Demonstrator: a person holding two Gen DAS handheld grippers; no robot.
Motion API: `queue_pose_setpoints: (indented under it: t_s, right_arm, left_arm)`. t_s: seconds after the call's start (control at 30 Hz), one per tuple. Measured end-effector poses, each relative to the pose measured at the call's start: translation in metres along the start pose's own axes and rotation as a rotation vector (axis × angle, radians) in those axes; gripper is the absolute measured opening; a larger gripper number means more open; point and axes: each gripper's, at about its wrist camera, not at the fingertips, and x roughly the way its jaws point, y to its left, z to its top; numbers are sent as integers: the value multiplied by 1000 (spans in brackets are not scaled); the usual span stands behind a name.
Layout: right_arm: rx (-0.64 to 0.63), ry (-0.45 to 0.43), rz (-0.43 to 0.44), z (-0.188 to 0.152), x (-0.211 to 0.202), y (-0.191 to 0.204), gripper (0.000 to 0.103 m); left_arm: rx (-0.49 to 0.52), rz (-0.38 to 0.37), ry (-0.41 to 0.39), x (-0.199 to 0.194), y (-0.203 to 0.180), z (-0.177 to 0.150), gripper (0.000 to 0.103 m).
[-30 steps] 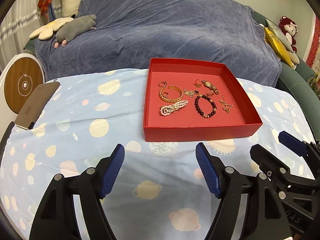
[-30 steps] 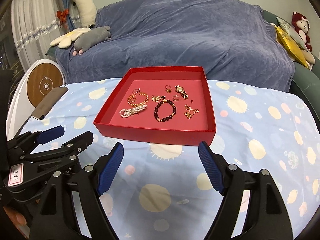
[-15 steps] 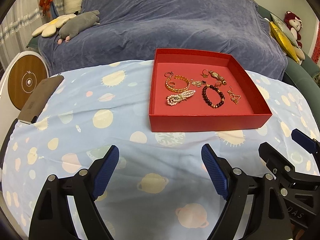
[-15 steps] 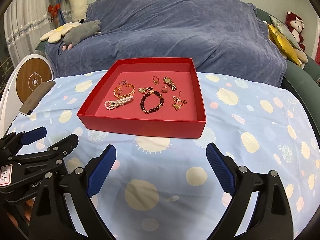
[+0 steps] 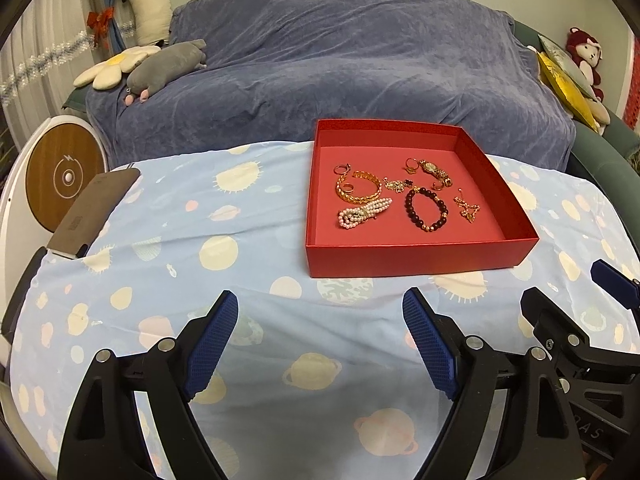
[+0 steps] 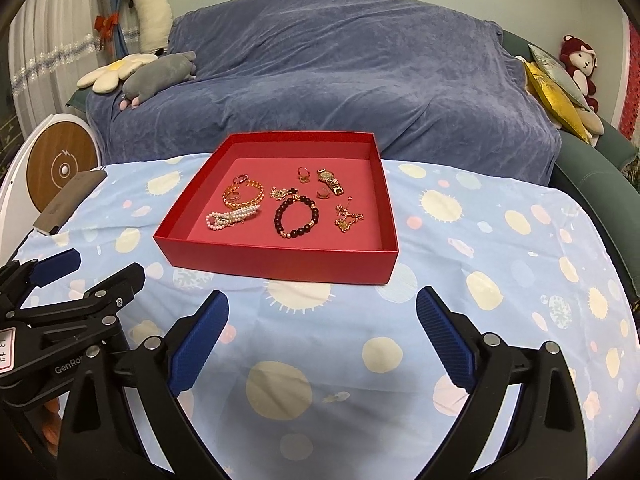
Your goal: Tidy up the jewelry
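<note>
Worktop [image 5: 248,264] has a light blue cloth with planet and sun prints; a couch under a blue throw [image 5: 360,64] sits behind it, with plush toys at both ends. Red tray [image 6: 280,258] sits on the cloth ahead of both my grippers, open top, all the jewelry inside on its floor: gold chain bracelet [image 6: 244,196], pearl piece [image 6: 232,218] just in front of it, dark bead bracelet [image 6: 296,216] mid-tray, gold watch [image 6: 330,180] toward the back, thin gold chain [image 6: 348,216] on the right, a couple of small rings [image 6: 303,173] near the back.

Left gripper [image 5: 320,344]: fingers [image 5: 212,344] spread wide, having just been opening, nothing between them, only cloth below.

Right gripper [image 6: 322,342]: same (fingers [image 6: 444,344] wide apart, just been opening, holding nothing).

Both sit short of the tray's near wall, not touching it. The left view has the tray off to the right; the right view has it roughly centred. Each gripper shows at the edge of the other's view.
</note>
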Motion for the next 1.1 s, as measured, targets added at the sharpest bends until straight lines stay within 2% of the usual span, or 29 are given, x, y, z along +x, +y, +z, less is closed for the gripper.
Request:
queue_pose_setpoints:
  t_s: [0.17,1.1]
  right_arm:
    - [10,-10,0,1,-1,0,93]
    - [12,-19,-9,1,-1,-2,93]
  left_arm:
    - [1,12,-23,-4,-1,1,82]
    - [3,25,-36,-4,-1,2,82]
